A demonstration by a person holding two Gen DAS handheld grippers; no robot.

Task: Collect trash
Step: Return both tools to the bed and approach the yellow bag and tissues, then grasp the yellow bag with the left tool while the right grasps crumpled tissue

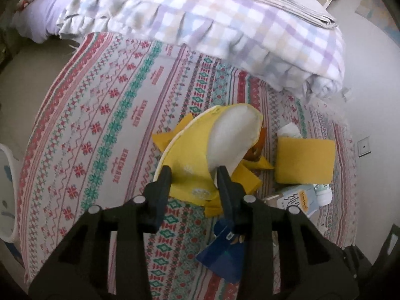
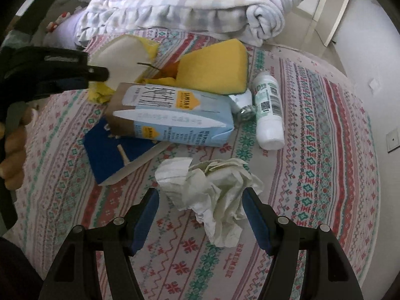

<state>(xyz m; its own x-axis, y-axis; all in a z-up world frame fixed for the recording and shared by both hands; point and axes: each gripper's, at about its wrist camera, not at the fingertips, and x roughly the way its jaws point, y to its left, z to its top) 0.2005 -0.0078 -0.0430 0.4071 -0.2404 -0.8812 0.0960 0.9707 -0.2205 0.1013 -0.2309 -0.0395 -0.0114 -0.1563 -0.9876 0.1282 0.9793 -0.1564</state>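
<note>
Left gripper (image 1: 194, 175) clenched on rim of yellow crushed paper bowl (image 1: 200, 150), right gripper (image 2: 201, 200) released, fingers wide around crumpled white tissue (image 2: 212, 187), patterned bedsheet (image 2: 312, 175) bare toward right edge.

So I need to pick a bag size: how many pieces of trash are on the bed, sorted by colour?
Yellow: 3 - paper bowl, sponge, paper scraps
Blue: 2 - carton, card
White: 2 - bottle, crumpled tissue
Silver: 1 - squeezed tube
Total: 8
</note>
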